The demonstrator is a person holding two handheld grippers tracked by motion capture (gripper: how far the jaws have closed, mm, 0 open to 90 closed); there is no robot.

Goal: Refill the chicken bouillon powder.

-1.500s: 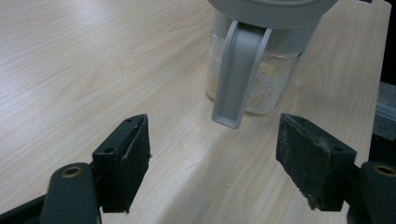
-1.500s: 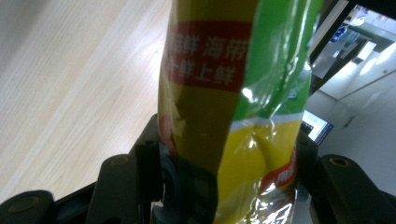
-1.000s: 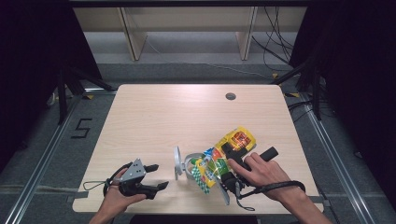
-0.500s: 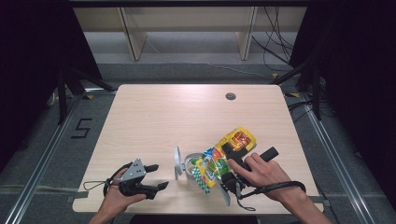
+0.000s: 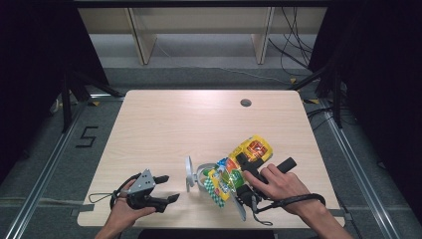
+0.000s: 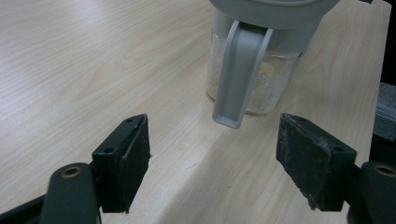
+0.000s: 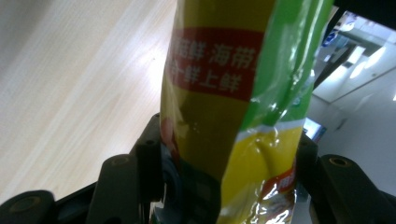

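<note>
High view: on the light wood tabletop [image 5: 164,129] the right gripper [image 5: 238,172] grips a yellow and green snack bag [image 5: 242,162], tipped on a slant towards a clear jar [image 5: 203,175] just left of it. The jar stands near the front edge with its grey hinged lid [image 5: 189,173] flipped open. The left gripper [image 5: 166,188] rests low on the tabletop left of the jar, jaws spread, nothing between them.

Left gripper view: the jar [image 6: 254,77] stands just ahead of the wide-open jaws, its grey lid tab [image 6: 239,79] hanging down the front. Pale crumbs or grains lie in the bottom; the level looks low, so I judge filling has barely begun or is partway.

Right gripper view: the bag [image 7: 224,116] stands clamped between the two jaws, its red label band uppermost.

Judging by this, the jar is open and the bag is held and tilted; left to do is emptying more into the jar, setting the bag down and closing the lid
</note>
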